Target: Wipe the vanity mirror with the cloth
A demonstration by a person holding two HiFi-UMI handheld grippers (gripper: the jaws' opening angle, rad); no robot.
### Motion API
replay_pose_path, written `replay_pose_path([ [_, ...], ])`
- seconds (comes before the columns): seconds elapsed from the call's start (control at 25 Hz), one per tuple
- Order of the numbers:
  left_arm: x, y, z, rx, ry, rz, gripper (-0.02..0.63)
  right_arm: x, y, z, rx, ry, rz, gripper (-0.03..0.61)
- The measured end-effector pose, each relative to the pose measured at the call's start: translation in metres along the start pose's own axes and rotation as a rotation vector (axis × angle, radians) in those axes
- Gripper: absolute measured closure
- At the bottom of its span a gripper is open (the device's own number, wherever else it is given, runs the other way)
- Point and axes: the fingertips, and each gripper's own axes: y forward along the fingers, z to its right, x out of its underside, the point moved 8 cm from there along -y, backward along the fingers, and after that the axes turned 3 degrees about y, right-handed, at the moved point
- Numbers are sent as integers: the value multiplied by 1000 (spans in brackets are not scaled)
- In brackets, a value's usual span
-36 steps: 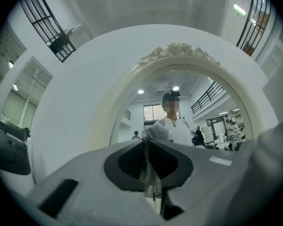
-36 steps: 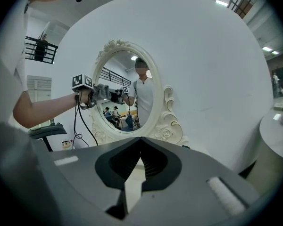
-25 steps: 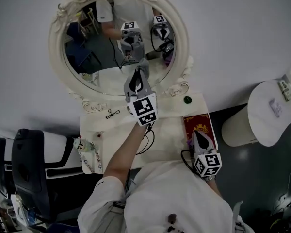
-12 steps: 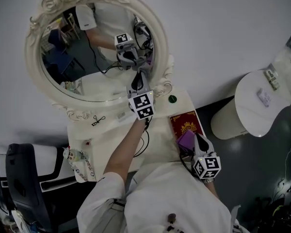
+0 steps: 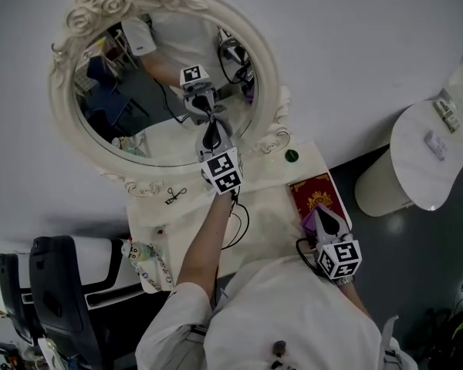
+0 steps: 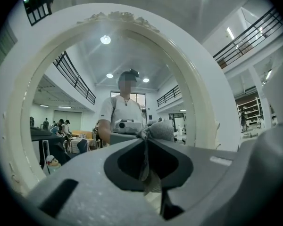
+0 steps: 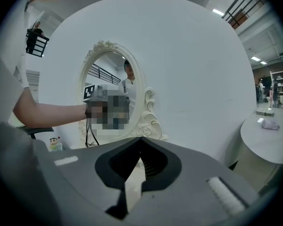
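Left gripper (image 5: 209, 126) is up at the lower right of the oval mirror (image 5: 143, 91), and its fingers (image 6: 212, 173) are clamped on the grey cloth (image 6: 156, 131). The cloth bunches out past the tips, right in front of the glass. I cannot tell whether it is touching the glass. From the head view, the tip sits just beside its own reflection. Right gripper (image 7: 140, 139) hangs low over the cream desk (image 5: 266, 206), well apart from the mirror. Its fingers are pressed together with nothing between them. It hovers above a red book (image 5: 315, 193), and a small green thing (image 5: 292, 156) sits near the frame's foot.
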Motion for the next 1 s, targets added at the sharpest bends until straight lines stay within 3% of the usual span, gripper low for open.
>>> replay_pose_path([
  [0.4, 11, -40, -107, -196, 48, -41, 591, 1, 41, -49, -188, -41, -45, 571],
  [0.68, 24, -62, -176, -384, 24, -103, 592, 1, 53, -68, -226, -58, -53, 571],
  [1.0, 38, -75, -216, -497, -5, -128, 594, 1, 48, -65, -196, -58, -57, 571],
])
